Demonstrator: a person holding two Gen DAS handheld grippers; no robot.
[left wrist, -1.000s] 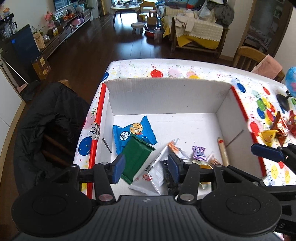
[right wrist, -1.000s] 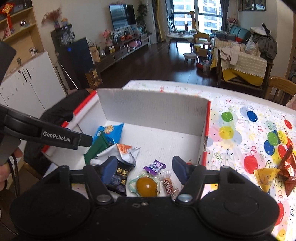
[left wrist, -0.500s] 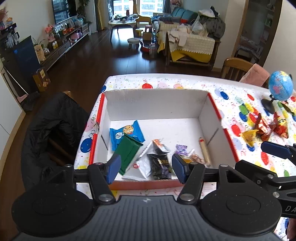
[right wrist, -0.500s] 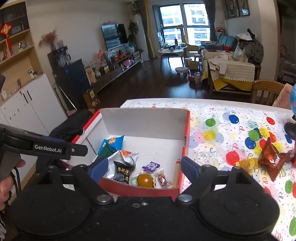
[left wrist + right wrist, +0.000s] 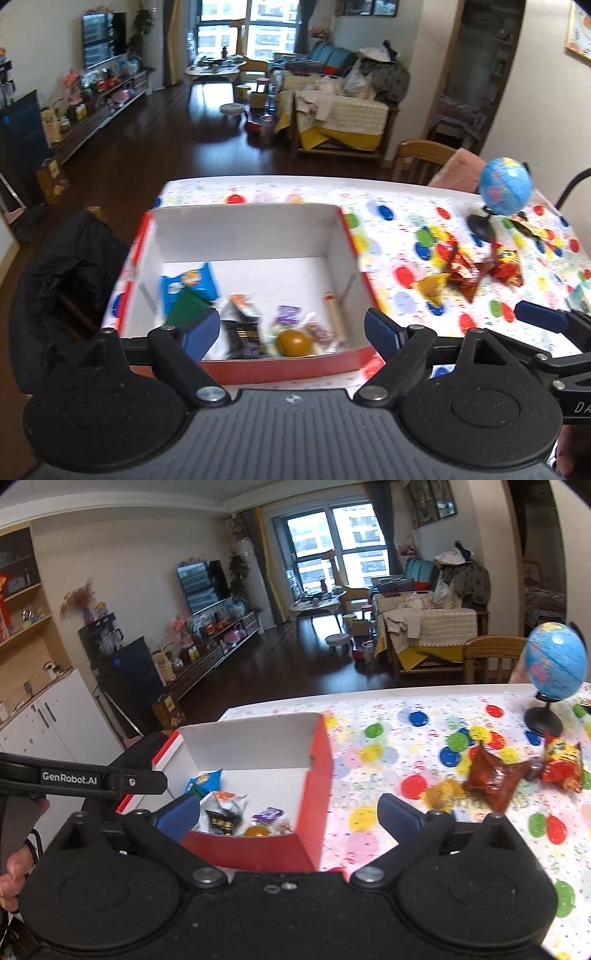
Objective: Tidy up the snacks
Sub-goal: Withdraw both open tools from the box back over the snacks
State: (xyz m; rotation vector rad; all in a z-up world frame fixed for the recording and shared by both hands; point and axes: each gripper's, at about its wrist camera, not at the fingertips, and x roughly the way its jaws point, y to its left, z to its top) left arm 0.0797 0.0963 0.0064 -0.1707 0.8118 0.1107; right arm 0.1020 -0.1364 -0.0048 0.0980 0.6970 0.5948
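A red-sided cardboard box (image 5: pixel 251 221) with a white inside stands on the table and holds several snacks: a blue cookie pack (image 5: pixel 188 282), a green pack (image 5: pixel 186 308), a black pack (image 5: pixel 243 338) and an orange round sweet (image 5: pixel 293 343). It also shows in the right wrist view (image 5: pixel 316 775). Loose snacks lie on the table to its right: a brown pack (image 5: pixel 493 775), a yellow one (image 5: pixel 441 794) and a red one (image 5: pixel 561 764). My left gripper (image 5: pixel 291 332) is open and empty above the box's near edge. My right gripper (image 5: pixel 288 816) is open and empty, held back from the box.
A blue globe (image 5: pixel 556 661) on a black stand sits at the table's far right. The tablecloth (image 5: pixel 406 731) has a balloon print. A chair with a black jacket (image 5: pixel 62 266) stands left of the table. A wooden chair (image 5: pixel 424 158) is behind it.
Both grippers have pulled back and up away from the box and opened wider. The box now looks smaller, and the loose snacks and globe have come into view.
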